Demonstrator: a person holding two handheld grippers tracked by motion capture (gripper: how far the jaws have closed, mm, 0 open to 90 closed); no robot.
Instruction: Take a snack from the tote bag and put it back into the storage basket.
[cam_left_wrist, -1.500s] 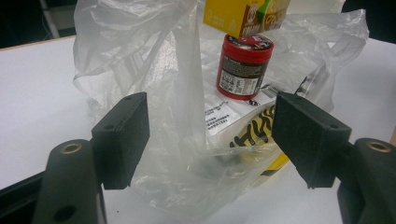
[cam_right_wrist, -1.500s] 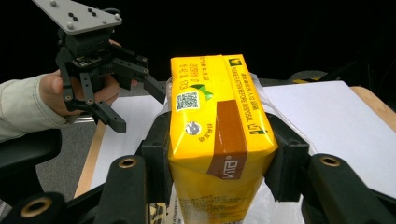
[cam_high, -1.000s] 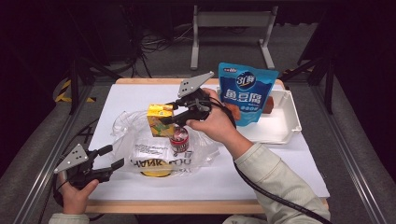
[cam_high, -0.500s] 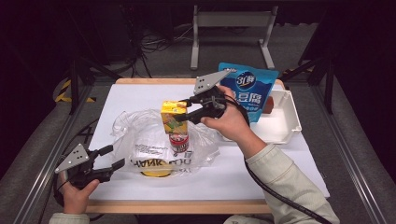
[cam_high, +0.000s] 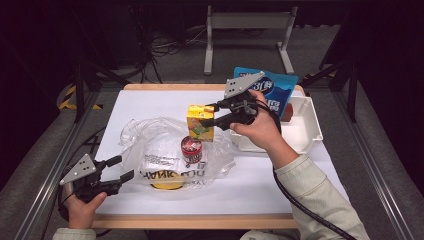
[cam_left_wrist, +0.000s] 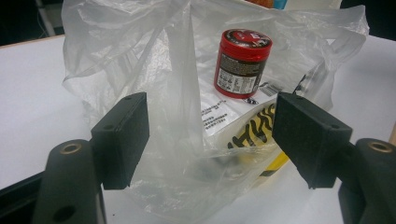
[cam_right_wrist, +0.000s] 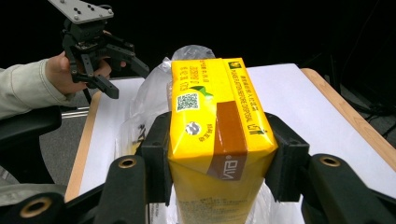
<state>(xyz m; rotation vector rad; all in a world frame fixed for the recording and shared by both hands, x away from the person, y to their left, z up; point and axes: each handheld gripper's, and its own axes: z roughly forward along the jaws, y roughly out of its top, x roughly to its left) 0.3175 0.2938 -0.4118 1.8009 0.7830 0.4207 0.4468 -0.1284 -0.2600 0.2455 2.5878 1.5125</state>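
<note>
Yellow carton is being held upright in the air, just above and behind the red can, which serves as landmark. Right gripper is gripping the carton by its two sides, jaws clenched on it; in the right gripper view the carton is sitting squarely between both pads. The right hand is reaching in from the right of the can, forearm angled across the worktop, cable trailing down along the sleeve.

Left gripper is resting low, well to the left of the can and nearer the person, jaws spread wide and holding nothing. In the left gripper view the clear plastic bag is lying between the jaws, with the can standing upright on it beyond.

White tray is sitting to the right of the can, blue pouch behind it. Room around the worktop is dark.
</note>
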